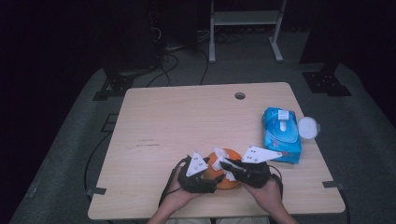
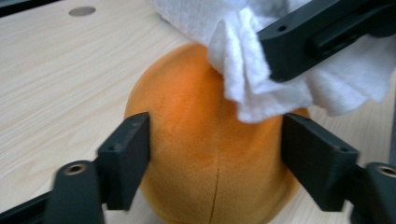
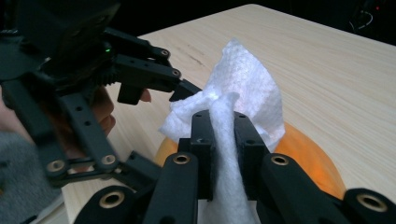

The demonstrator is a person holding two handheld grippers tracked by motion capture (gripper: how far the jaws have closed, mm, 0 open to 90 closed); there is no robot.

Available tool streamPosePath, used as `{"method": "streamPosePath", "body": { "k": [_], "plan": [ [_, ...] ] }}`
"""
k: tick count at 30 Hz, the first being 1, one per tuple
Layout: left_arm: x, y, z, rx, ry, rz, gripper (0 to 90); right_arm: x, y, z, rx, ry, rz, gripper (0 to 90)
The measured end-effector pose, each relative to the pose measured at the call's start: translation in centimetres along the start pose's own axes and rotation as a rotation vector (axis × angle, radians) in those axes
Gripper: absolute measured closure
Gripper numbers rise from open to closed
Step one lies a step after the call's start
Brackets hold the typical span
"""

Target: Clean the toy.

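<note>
I see one orange plush ball [image 2: 210,154] clamped in my left gripper [image 2: 215,161]; my right gripper [image 3: 223,140] pinches one white wipe [image 3: 243,88] against its top; one blue wipe pack [image 1: 281,134] lies nearby.

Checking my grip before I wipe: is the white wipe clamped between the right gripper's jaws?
Yes, the right gripper has its two black jaws shut on the white wipe above the orange ball.

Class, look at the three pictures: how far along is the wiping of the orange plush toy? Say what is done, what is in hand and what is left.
Done: a white wipe is out of the blue wipe pack, whose lid stands open. In hand: the left tongs grip the orange plush toy by its sides, and the right tongs press the pinched wipe onto its top. Left: the toy's lower part has no wipe on it yet.
</note>
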State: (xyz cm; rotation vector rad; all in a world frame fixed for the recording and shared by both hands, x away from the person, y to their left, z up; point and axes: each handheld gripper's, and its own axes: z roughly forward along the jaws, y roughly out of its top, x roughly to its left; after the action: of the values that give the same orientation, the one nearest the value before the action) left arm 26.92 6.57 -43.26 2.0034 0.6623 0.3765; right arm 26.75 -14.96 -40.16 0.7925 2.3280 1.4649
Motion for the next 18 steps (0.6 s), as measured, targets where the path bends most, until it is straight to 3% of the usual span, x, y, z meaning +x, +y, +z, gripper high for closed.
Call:
{"method": "streamPosePath", "body": {
  "k": [4, 5, 7, 8, 10, 11, 13, 16, 17, 18],
  "plan": [
    [1.1, -0.6, -0.4, 0.011, -0.022, -0.014, 30.2, -1.6, -0.6, -0.2, 0.007, -0.050, 0.025, 80.4],
    [1.1, -0.4, -0.5, 0.000, -0.024, -0.017, 28.6, -2.2, -0.8, -0.4, 0.004, -0.057, 0.058, 80.4],
    [0.7, 0.1, -0.5, -0.053, -0.031, -0.017, 21.1, -2.7, -1.1, -0.7, -0.003, -0.071, 0.081, 80.5],
    [0.4, 0.3, -0.5, -0.066, -0.032, -0.006, 19.5, -2.6, -1.0, -0.7, -0.003, -0.068, 0.081, 80.5],
    [0.0, 0.2, -0.2, -0.016, 0.005, 0.053, 24.2, -1.8, -0.9, -0.3, -0.012, -0.019, 0.075, 80.4],
    [0.0, 0.0, -0.1, 0.002, 0.012, 0.069, 27.5, -1.3, -0.8, 0.0, -0.005, -0.017, 0.050, 80.3],
    [0.8, -0.4, -0.3, 0.007, 0.001, 0.036, 31.3, -1.0, -0.7, 0.3, 0.012, -0.027, 0.016, 80.4],
    [1.6, -0.6, -0.6, 0.017, 0.008, 0.003, 33.1, -1.7, -0.8, 0.1, 0.010, -0.048, 0.038, 80.4],
    [2.1, -0.8, -0.7, 0.001, -0.004, -0.032, 32.5, -2.6, -1.2, -0.3, 0.017, -0.090, 0.058, 80.4],
    [2.0, -0.7, -0.7, -0.018, -0.006, -0.025, 29.7, -3.0, -1.4, -0.5, 0.011, -0.083, 0.085, 80.5]
  ]
}}
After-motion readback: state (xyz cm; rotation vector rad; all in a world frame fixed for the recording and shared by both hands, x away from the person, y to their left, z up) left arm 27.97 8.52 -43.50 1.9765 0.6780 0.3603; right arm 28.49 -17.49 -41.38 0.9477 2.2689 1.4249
